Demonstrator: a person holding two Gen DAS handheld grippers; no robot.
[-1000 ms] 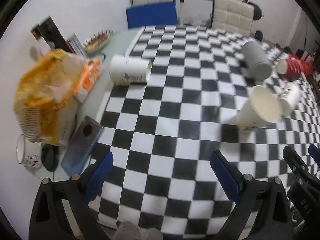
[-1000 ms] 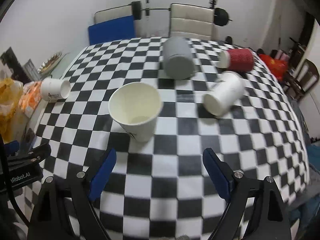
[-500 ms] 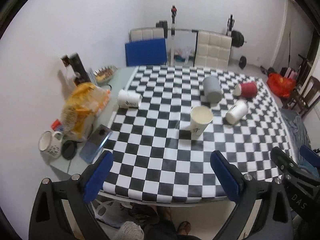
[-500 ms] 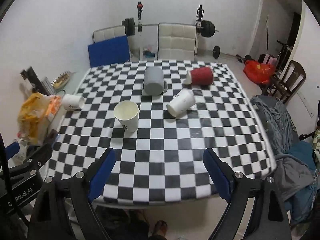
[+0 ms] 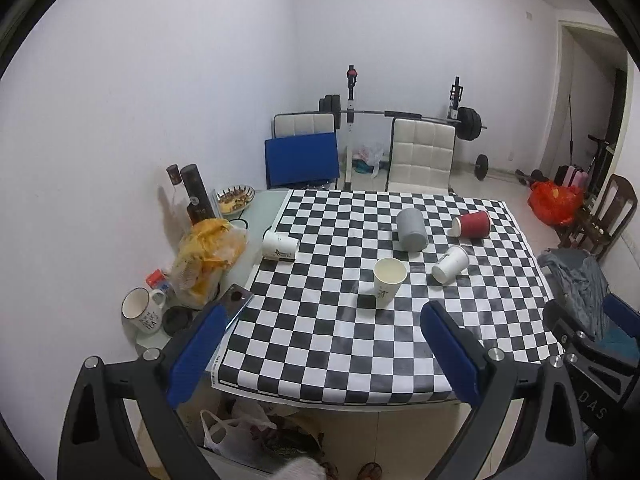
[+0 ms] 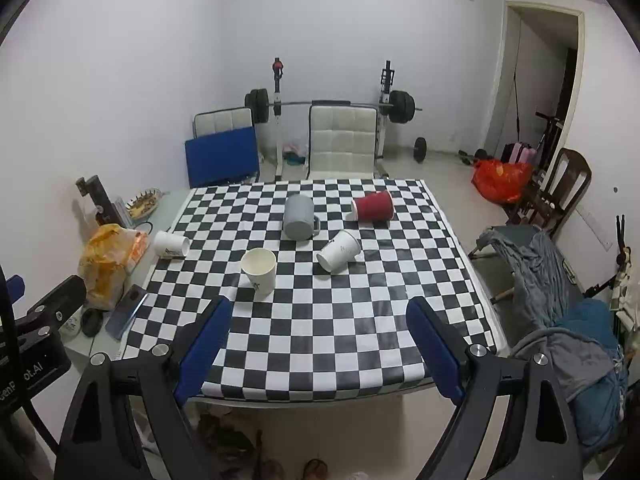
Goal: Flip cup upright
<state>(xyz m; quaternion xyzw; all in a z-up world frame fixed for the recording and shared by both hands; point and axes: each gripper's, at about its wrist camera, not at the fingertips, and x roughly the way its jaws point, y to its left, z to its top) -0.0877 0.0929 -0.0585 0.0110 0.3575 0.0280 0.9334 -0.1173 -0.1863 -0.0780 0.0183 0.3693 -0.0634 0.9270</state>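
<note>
A white paper cup (image 5: 389, 282) (image 6: 260, 270) stands upright, mouth up, on the checkered tablecloth (image 5: 320, 344) (image 6: 340, 320). Lying on their sides are a second white paper cup (image 5: 450, 264) (image 6: 338, 255), a grey mug (image 5: 412, 229) (image 6: 299, 217), a red paper cup (image 5: 472, 224) (image 6: 373, 206) and a third white cup (image 5: 280, 245) (image 6: 171, 243) at the cloth's left edge. My left gripper (image 5: 320, 356) and right gripper (image 6: 318, 346) are both open and empty, held high and back over the table's near edge, far from all cups.
On the bare strip left of the cloth stand a yellow bag (image 5: 208, 264), a phone (image 5: 236, 306), a white mug (image 5: 140, 310), dark bottles (image 5: 196, 198) and a snack dish (image 5: 235, 197). Chairs and a barbell rack stand behind the table. A chair with clothes (image 6: 560, 288) is at the right.
Both grippers have pulled back and up away from the table, so the whole table now shows. The upright white cup and the other cups have stayed in place.
</note>
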